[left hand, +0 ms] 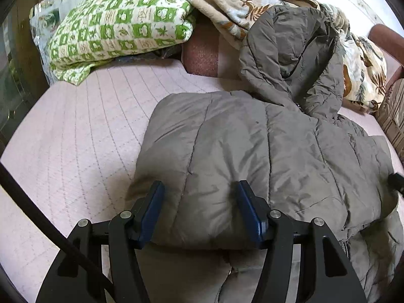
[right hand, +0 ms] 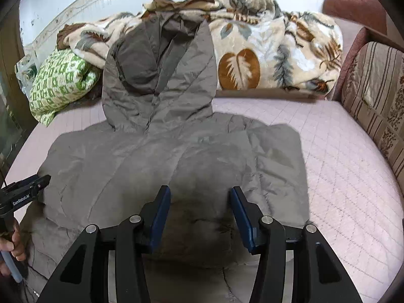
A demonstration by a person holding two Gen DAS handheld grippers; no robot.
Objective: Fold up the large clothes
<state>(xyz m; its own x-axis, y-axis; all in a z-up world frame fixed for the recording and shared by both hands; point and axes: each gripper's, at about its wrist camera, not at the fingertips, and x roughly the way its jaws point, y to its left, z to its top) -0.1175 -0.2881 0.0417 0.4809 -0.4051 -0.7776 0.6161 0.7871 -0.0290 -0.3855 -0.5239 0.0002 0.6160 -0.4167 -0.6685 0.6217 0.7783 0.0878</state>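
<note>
Grey quilted hooded jacket (right hand: pixel 176 156) lies at frame centre on the pink quilted bed (right hand: pixel 341 151); left gripper (left hand: pixel 199 189) and right gripper (right hand: pixel 199 194) hover above, jaws half-wide, holding nothing.

The grey-brown jacket (right hand: pixel 176 156) is quilted synthetic cloth with a faint sheen, puffy and creased, lying on a matt pink stitched mattress cover (right hand: pixel 341 156). Behind the jacket, the leaf-print blanket (right hand: pixel 265 50) looks plush and fuzzy, while the green checked bedding (left hand: pixel 118 25) beside it is flat woven cloth
</note>
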